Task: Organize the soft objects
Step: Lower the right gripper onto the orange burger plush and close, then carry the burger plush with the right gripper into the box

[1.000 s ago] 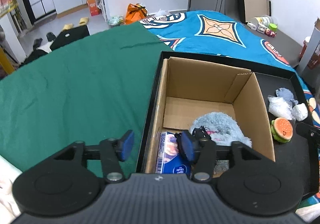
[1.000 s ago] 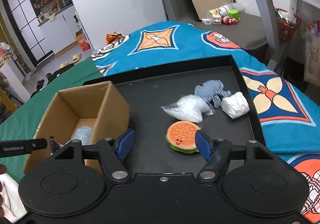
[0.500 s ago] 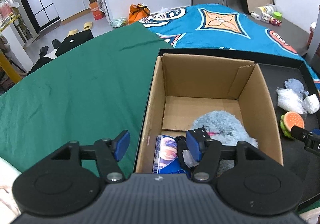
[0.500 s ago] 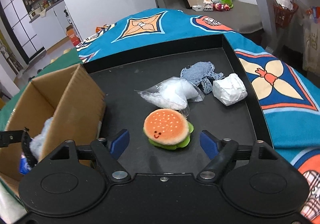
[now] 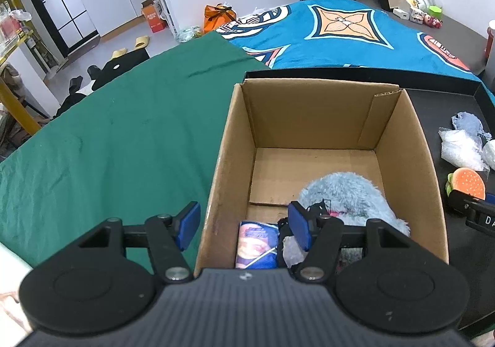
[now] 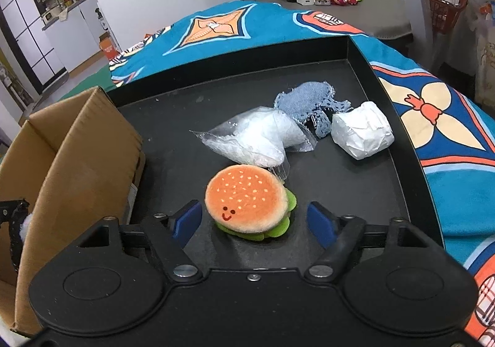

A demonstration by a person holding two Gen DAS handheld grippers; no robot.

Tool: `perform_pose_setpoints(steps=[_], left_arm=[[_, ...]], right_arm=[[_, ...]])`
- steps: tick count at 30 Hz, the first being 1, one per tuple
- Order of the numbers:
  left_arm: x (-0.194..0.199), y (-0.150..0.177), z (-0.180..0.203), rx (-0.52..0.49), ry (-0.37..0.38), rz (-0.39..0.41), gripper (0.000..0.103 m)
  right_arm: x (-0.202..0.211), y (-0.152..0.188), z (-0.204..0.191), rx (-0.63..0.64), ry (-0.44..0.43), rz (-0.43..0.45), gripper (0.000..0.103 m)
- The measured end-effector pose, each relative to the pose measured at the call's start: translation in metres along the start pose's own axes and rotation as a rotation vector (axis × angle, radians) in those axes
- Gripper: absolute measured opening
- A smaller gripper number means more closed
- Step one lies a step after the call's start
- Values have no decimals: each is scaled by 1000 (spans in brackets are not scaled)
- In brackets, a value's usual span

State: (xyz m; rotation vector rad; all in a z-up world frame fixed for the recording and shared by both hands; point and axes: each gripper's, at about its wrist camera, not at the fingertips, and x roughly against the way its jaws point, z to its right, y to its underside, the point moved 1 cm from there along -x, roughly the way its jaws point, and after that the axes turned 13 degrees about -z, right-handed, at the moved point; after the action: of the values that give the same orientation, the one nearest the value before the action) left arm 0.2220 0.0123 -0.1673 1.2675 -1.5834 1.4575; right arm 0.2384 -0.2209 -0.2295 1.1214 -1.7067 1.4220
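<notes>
The black tray (image 6: 393,136) carries the cardboard box (image 5: 402,142), which fills more of the left view than a second ago. Inside it lie a blue fluffy plush (image 5: 346,192) and a printed packet (image 5: 255,243). The left claw (image 5: 244,224) hangs wide open and empty over the box's near wall. The right claw (image 6: 255,220) has come closer, and its spread, empty fingers now flank the burger plush (image 6: 247,200) without touching. Behind it lie a clear bag (image 6: 256,136), denim scrap (image 6: 304,97) and white bundle (image 6: 362,128).
</notes>
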Motion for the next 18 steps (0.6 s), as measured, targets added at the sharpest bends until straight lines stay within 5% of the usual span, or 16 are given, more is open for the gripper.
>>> perform_pose_setpoints(steps=[5, 18], left_arm=[[0, 0, 1, -4, -10, 2, 61], [6, 1, -4, 2, 6, 12, 61]], right_arm=[[1, 1, -1, 12, 22, -4, 48], [23, 5, -4, 17, 34, 6, 46]])
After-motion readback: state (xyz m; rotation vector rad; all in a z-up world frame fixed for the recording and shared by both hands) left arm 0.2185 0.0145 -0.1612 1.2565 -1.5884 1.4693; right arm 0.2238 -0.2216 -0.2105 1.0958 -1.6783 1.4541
